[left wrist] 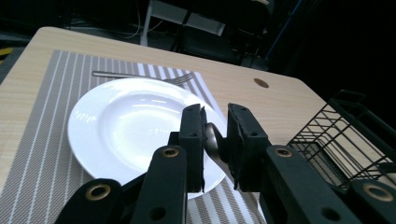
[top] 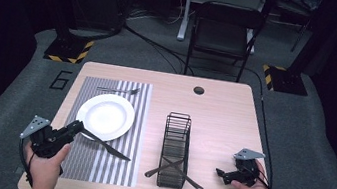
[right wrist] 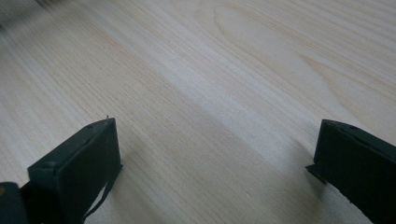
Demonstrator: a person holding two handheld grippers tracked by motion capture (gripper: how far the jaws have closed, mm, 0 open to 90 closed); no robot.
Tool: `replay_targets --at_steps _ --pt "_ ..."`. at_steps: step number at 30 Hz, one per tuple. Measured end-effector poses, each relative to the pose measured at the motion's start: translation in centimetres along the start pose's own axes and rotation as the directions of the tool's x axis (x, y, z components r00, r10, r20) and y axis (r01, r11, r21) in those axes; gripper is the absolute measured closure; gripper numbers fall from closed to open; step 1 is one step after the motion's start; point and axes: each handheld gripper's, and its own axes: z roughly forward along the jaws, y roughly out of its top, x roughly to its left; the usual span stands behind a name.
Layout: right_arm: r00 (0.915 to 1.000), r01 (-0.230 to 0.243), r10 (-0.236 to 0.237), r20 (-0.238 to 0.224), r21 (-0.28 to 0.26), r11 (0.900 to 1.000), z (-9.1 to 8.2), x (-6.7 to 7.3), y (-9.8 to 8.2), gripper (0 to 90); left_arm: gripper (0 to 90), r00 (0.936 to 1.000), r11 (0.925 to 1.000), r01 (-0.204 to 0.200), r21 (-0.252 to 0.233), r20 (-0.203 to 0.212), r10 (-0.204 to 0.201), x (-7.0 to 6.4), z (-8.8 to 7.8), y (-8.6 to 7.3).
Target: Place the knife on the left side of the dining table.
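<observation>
In the high view, the left gripper [top: 78, 125] sits at the lower left of the frame, in the person's left hand [top: 46, 164], and a long dark-looking metal table knife [top: 106, 144] runs from its jaws down-right across the grey striped placemat [top: 95, 164], just beside the lower right rim of the round white plate [top: 105, 115]. The left gripper view adds what the high view cannot: the knife's rounded steel handle end [left wrist: 214, 140] lies between the two black pads [left wrist: 192, 140], with a narrow gap visible on the side of the left pad, so the jaws look slightly eased rather than pressing hard; whether the right pad touches the handle I cannot tell.

At the lower right of the high view the right gripper [top: 219, 173] rests low over the bare pale wooden table [top: 225, 108]. The right gripper view shows its jaws spread wide apart with only wood grain between them.

Between the two grippers, at lower centre, stands a black wire cutlery basket [top: 174, 148] with two dark utensils [top: 182, 173] crossed at its near end, their ends sticking out of it on both sides.

Farther up, beyond the plate, a silver fork [top: 119, 89] lies across the placemat's top edge; the left gripper view shows its tines [left wrist: 182, 78] just behind the plate rim [left wrist: 116, 84].
</observation>
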Motion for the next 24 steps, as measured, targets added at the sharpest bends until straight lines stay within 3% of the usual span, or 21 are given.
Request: replay_targets --at_steps 9,17,24 --pt "1.0 0.0 0.0 0.0 0.0 1.0 0.0 0.0 0.0 0.0 75.3 0.9995 0.9996 0.03 -0.001 -0.008 -0.03 1.3 0.0 -0.7" --pt "1.0 -0.001 0.001 0.0 0.0 1.0 0.0 0.0 0.0 0.0 73.7 0.9991 0.9999 0.011 -0.011 -0.04 -0.012 1.8 0.0 -1.4" --pt "1.0 -0.001 0.001 0.0 0.0 1.0 0.0 0.0 0.0 0.0 72.7 0.9977 0.999 0.04 -0.019 -0.054 -0.041 2.6 -0.1 -2.2"
